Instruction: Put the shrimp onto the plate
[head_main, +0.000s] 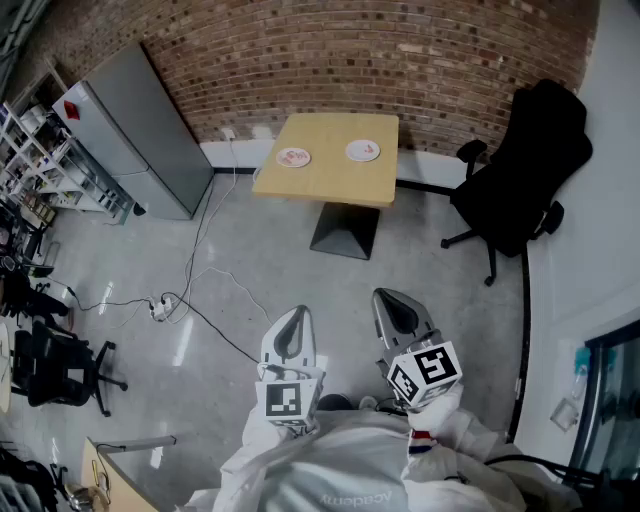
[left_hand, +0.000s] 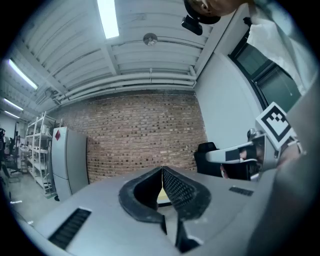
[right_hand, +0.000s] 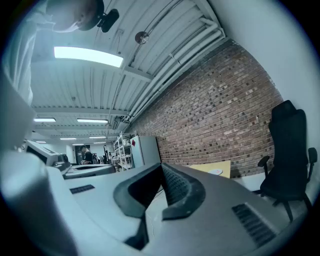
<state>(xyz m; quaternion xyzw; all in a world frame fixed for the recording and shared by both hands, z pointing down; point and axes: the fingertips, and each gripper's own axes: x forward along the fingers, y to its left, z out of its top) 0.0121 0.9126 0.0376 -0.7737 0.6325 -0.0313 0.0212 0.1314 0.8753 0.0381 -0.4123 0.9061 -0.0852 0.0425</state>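
Two plates (head_main: 293, 157) on table (head_main: 330, 178), brick wall (head_main: 400, 50)

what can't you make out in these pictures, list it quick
- Head view: what lies on the left round white plate and the right round white plate on the square yellow table. Both are too small, and no shrimp can be told.
- Left gripper view: the table, hidden behind the shut left gripper but for a yellow sliver.
- Right gripper view: a lone plate, a mere speck.

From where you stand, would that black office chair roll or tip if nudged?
The black office chair would probably roll: its star base seems to end in casters, on a smooth, shiny floor. Pushed high on its tall back, it might tip instead.
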